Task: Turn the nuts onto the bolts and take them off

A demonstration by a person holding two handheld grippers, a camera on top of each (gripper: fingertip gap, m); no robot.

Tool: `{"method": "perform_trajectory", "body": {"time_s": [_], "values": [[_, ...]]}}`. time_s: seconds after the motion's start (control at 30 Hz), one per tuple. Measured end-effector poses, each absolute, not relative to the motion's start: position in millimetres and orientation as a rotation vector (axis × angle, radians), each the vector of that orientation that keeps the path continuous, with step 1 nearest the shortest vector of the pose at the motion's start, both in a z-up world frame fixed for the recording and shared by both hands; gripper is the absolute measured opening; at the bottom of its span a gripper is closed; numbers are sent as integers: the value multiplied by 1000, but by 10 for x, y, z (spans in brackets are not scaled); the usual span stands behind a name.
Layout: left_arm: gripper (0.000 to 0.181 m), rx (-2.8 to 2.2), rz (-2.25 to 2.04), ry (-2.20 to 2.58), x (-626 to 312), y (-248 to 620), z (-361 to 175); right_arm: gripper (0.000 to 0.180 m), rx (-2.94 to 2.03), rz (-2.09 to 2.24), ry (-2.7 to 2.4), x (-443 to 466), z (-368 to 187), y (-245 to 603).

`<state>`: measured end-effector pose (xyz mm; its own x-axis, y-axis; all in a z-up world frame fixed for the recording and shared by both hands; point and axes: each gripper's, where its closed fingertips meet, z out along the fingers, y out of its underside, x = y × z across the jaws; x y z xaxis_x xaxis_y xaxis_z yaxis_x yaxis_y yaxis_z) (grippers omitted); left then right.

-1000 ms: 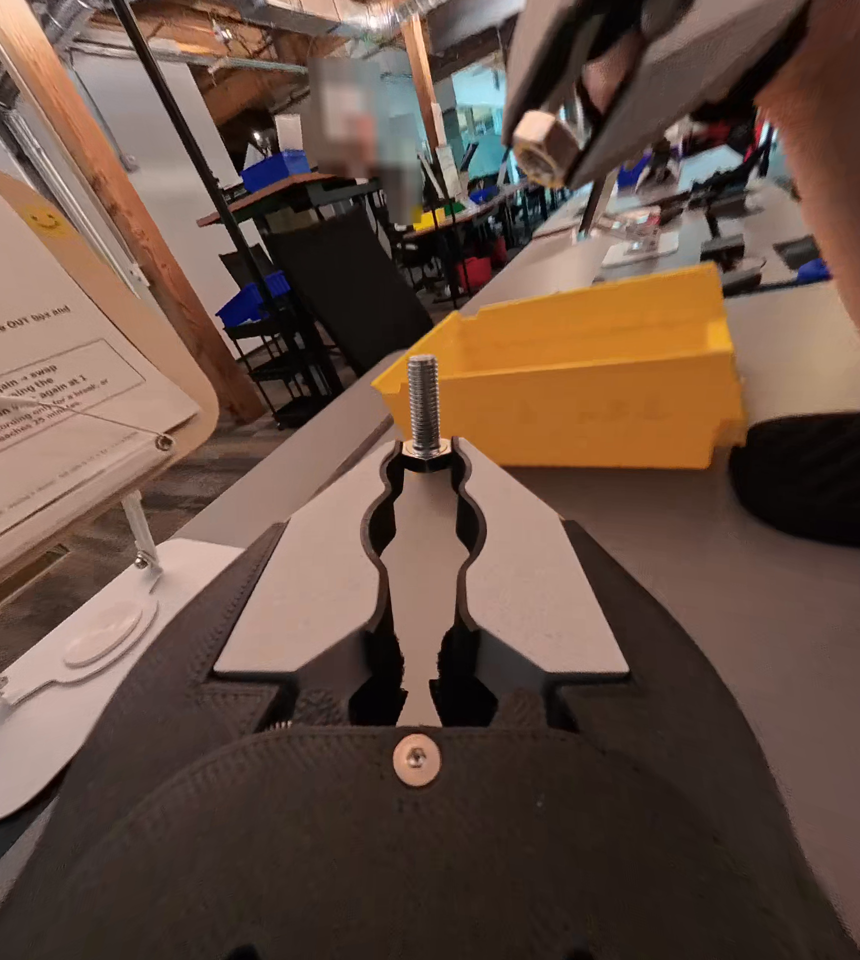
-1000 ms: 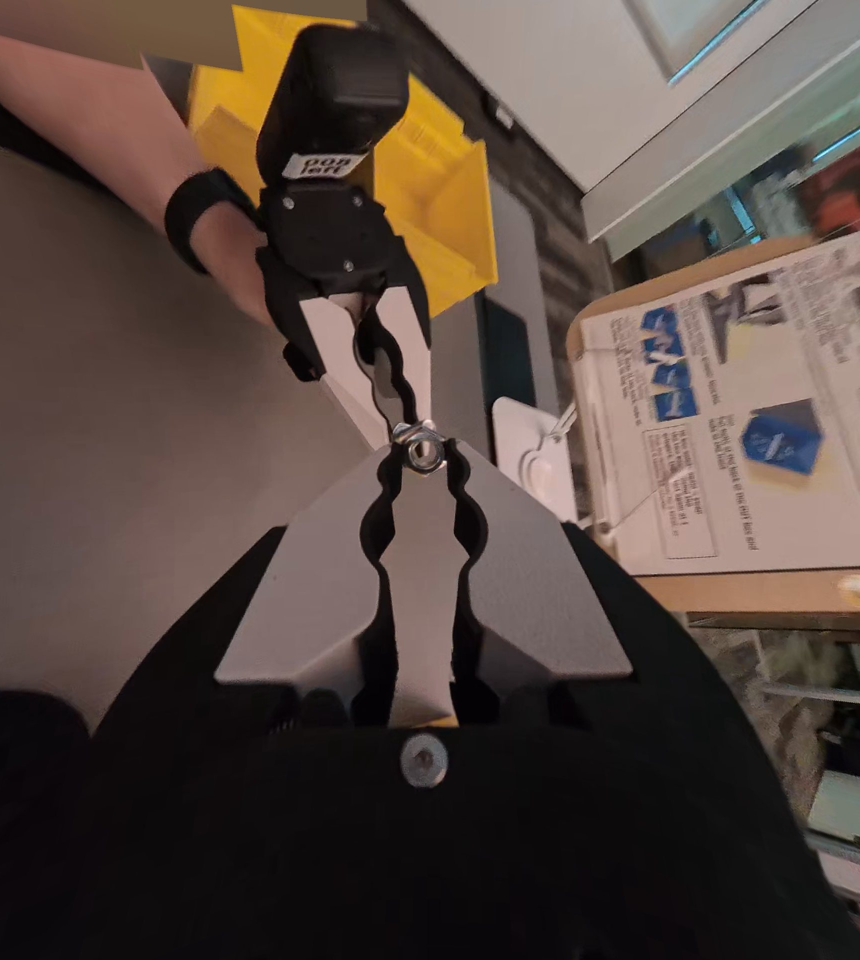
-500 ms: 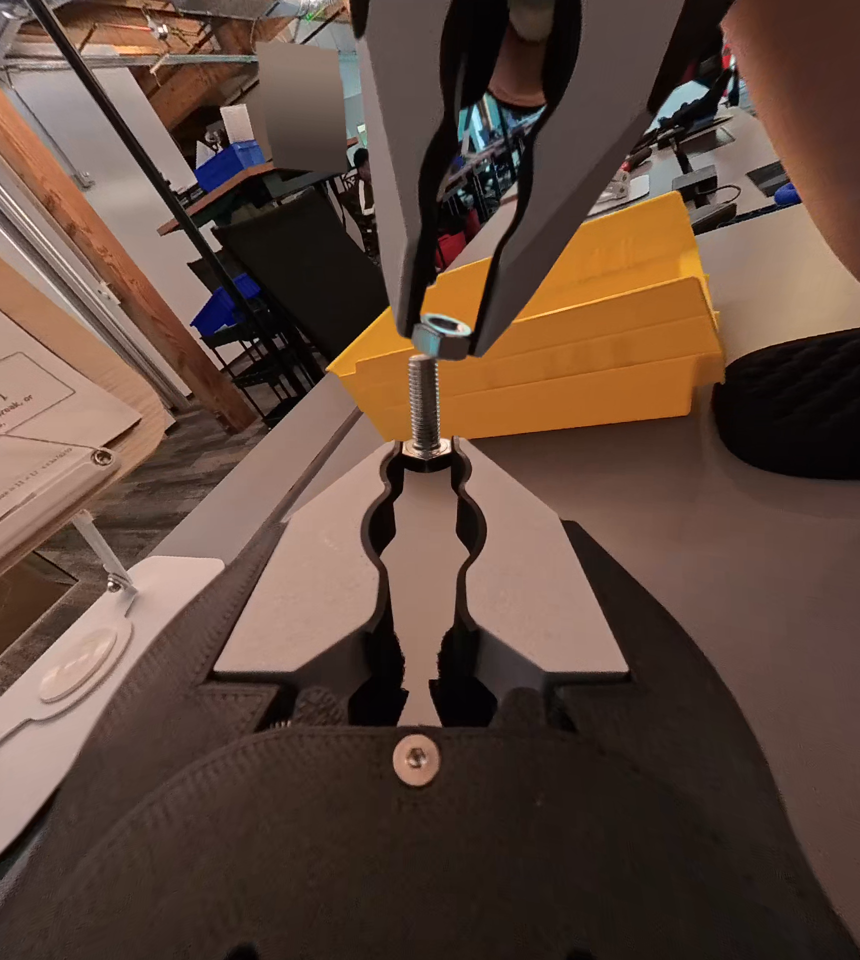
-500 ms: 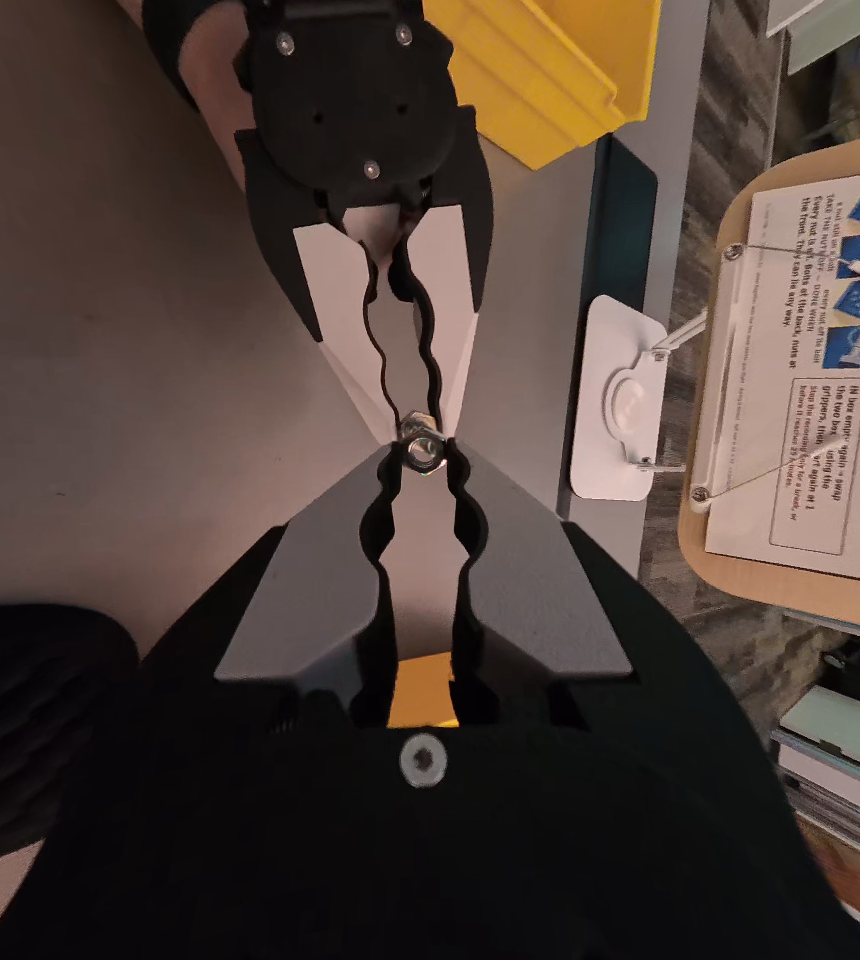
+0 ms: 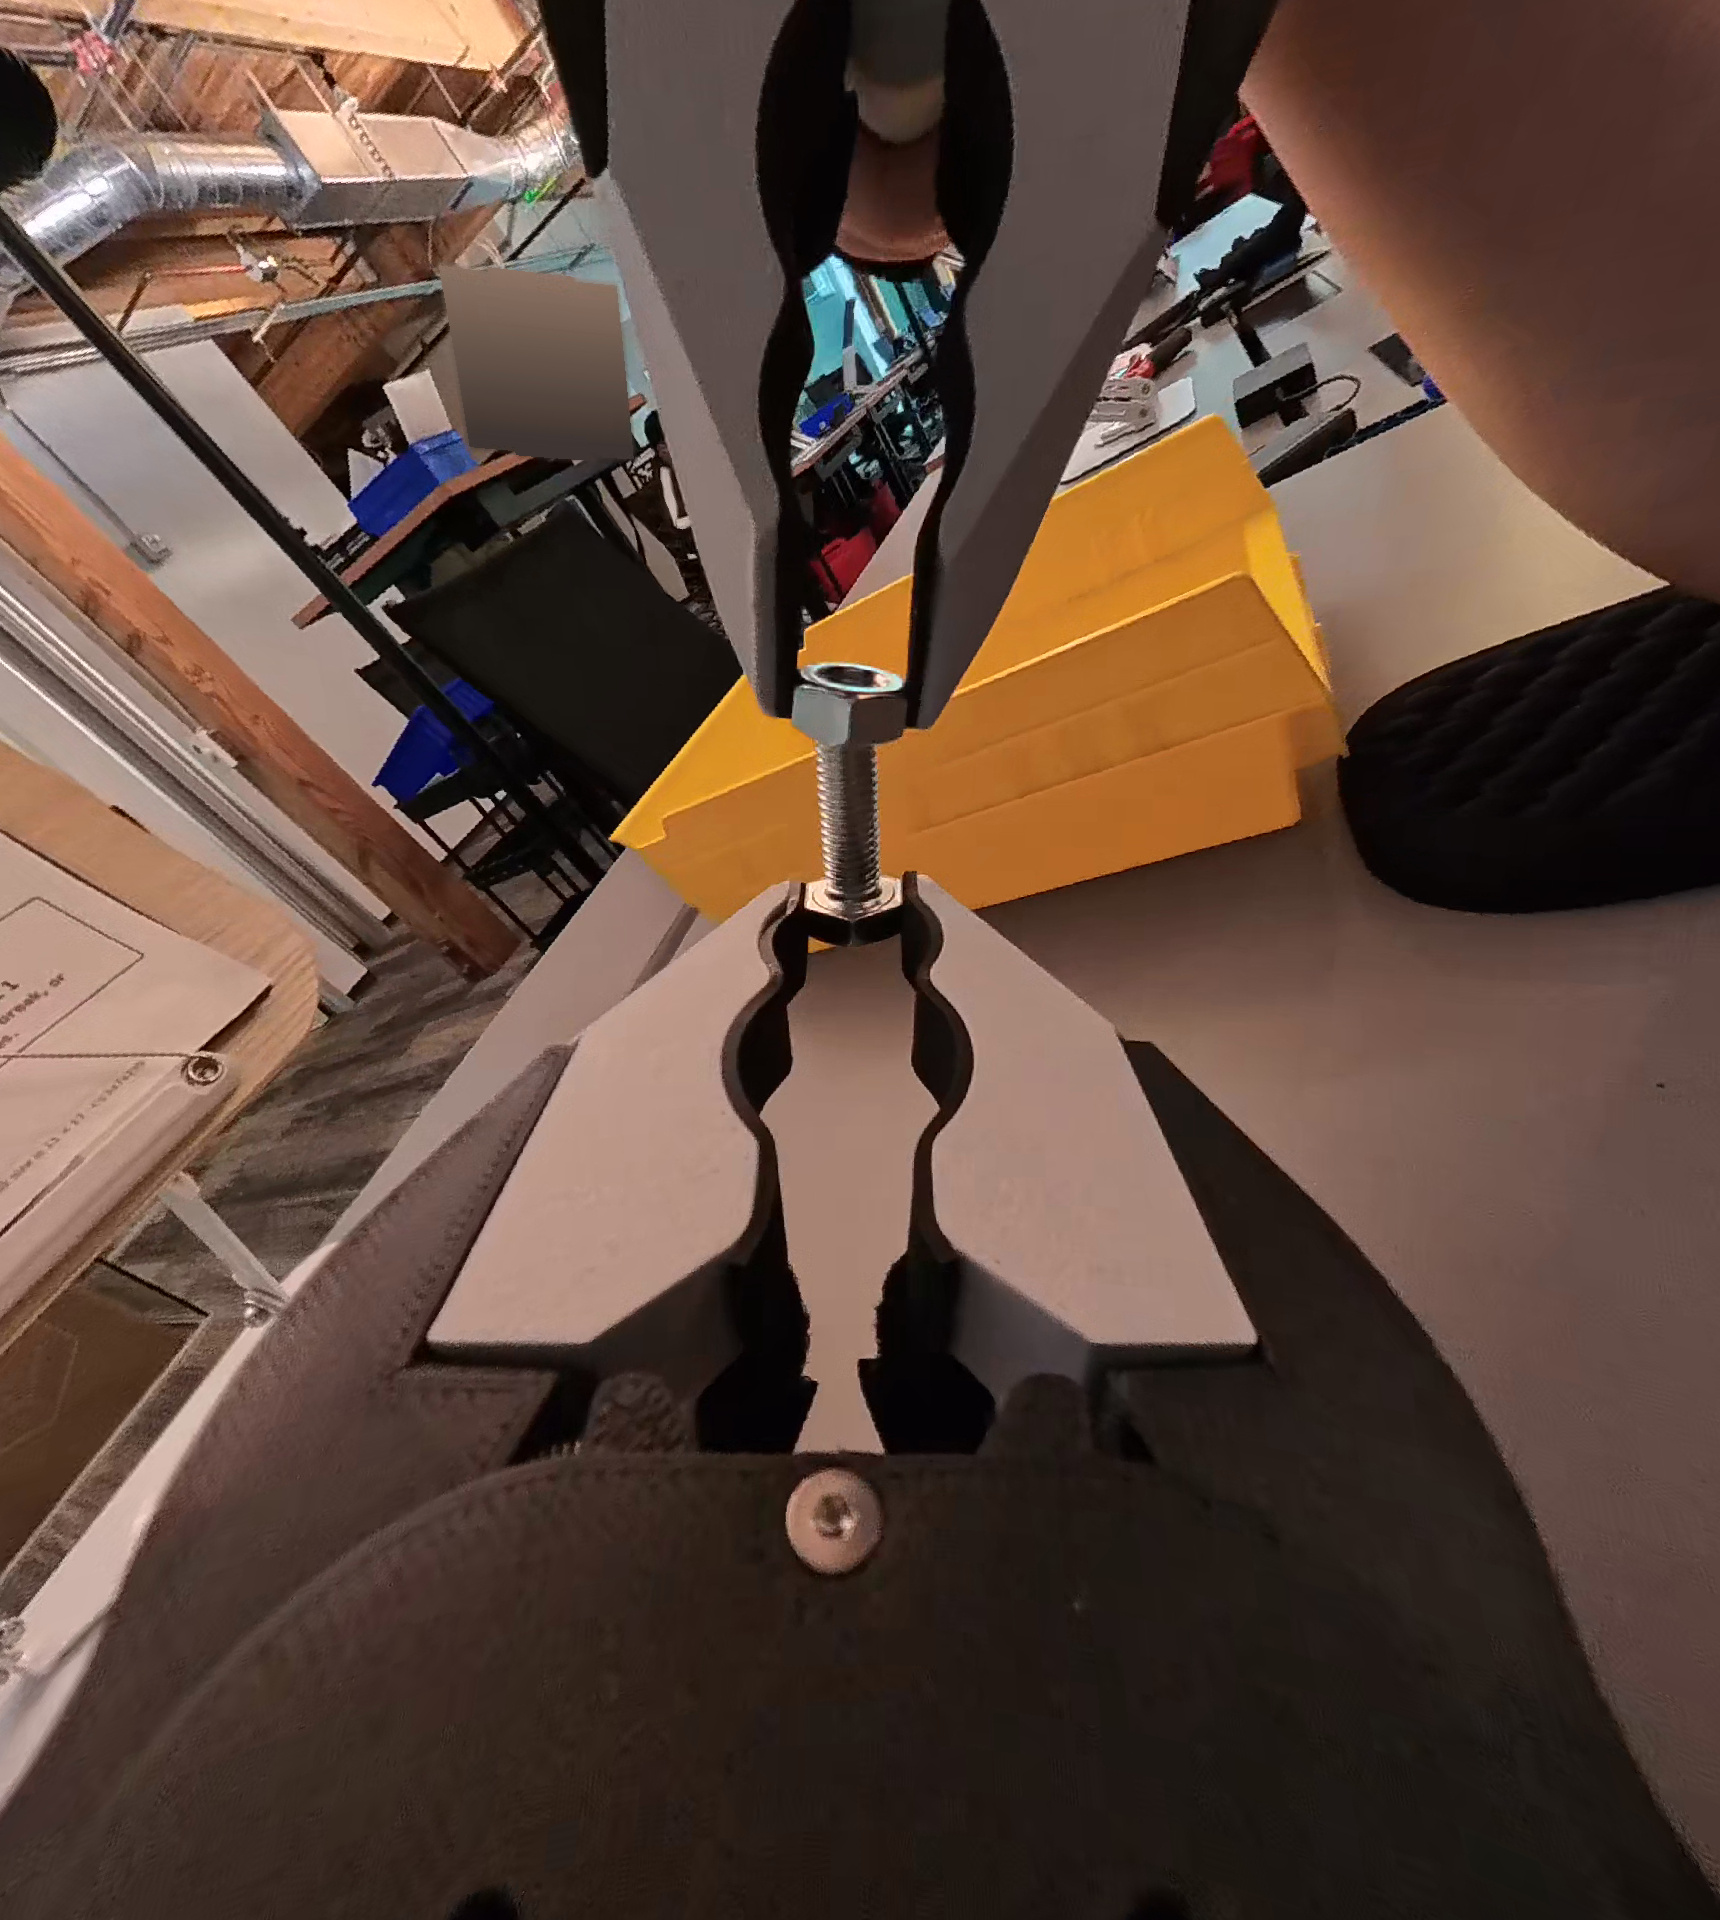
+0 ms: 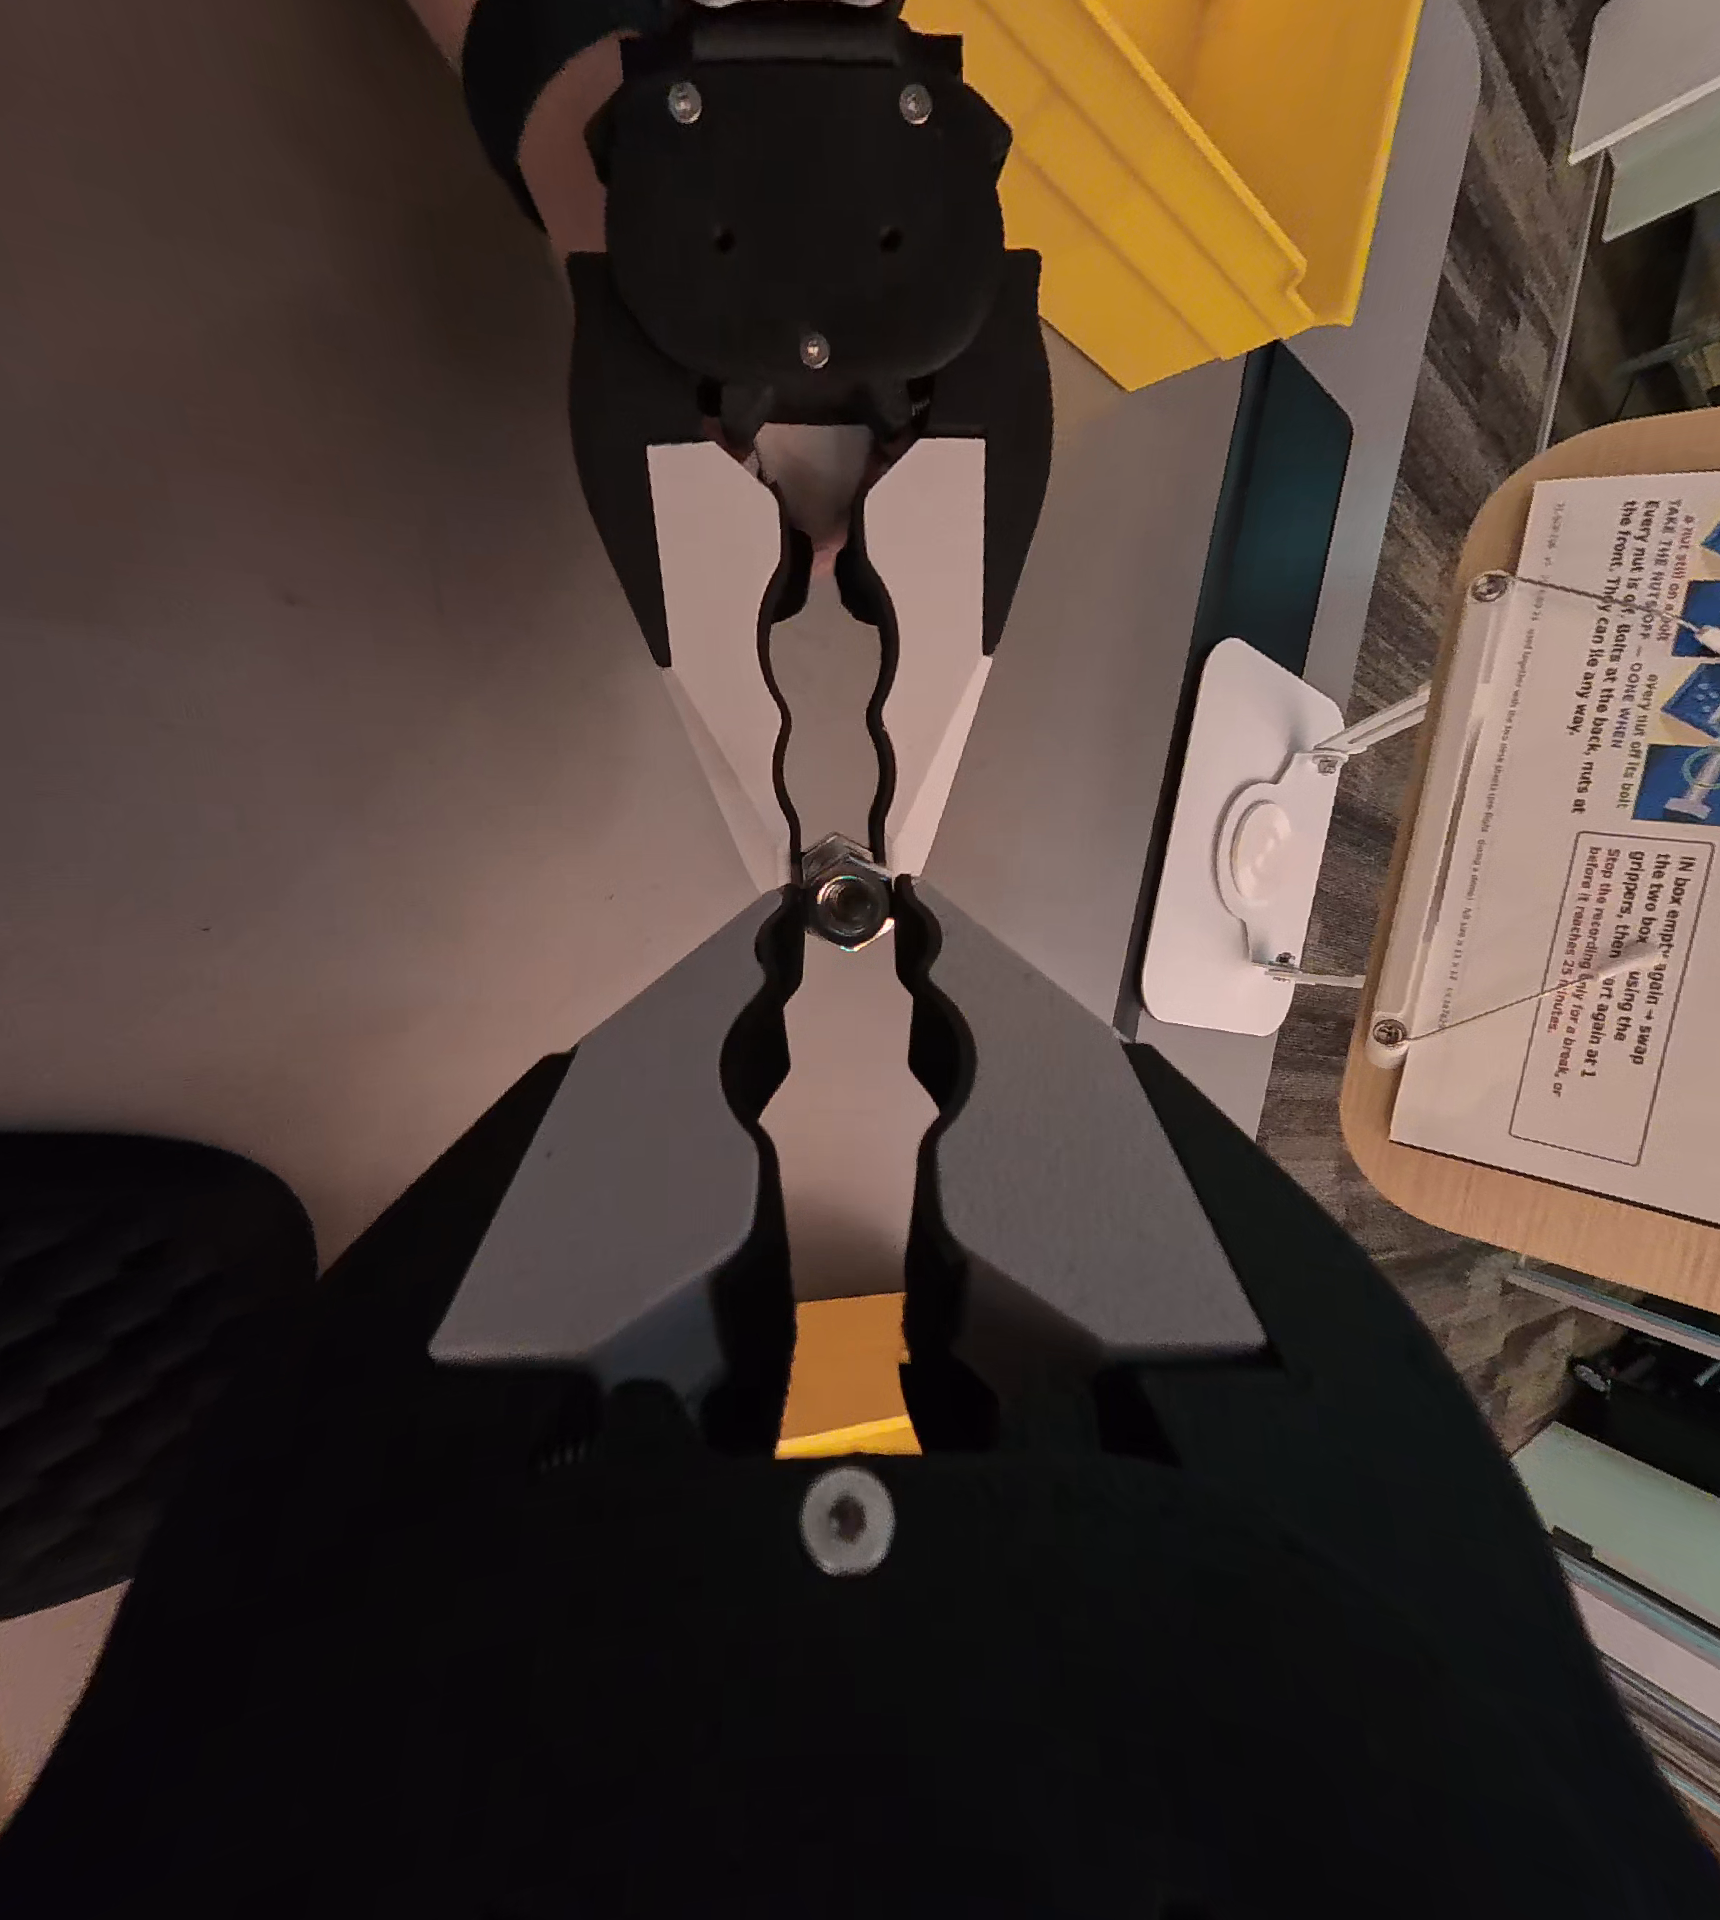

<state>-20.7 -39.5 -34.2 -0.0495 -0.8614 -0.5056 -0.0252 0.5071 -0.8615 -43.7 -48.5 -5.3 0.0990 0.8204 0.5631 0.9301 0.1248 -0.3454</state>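
Note:
My left gripper (image 5: 848,920) is shut on the head of a silver bolt (image 5: 843,826), whose threaded shank stands upright. My right gripper (image 5: 848,707) comes down from above and is shut on a silver hex nut (image 5: 848,704) that sits on the tip of the bolt. In the right wrist view my right gripper (image 6: 843,920) holds the nut (image 6: 841,916) seen end-on, with the bolt's tip in its hole. The left gripper (image 6: 835,862) meets it tip to tip from the far side, its black body farther up the frame.
A yellow bin (image 5: 1095,748) stands on the grey table (image 5: 1407,1091) just behind the bolt; it also shows in the right wrist view (image 6: 1178,197). A black padded rest (image 5: 1583,758) lies at the right. An instruction board (image 6: 1614,831) on a white stand (image 6: 1240,852) is beyond the table edge. My left and right fingertips are right by each other.
My right gripper came down from the upper right with the nut and set it on the bolt's tip. The left gripper kept the bolt upright.

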Motion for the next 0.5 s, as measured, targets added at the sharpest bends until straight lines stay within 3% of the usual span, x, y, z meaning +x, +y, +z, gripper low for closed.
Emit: {"method": "perform_trajectory", "body": {"time_s": [0.5], "values": [[16, -710, -778, 1535, -235, -522, -354, 17, -1637, -198, -1815, -497, -74, -640]]}}
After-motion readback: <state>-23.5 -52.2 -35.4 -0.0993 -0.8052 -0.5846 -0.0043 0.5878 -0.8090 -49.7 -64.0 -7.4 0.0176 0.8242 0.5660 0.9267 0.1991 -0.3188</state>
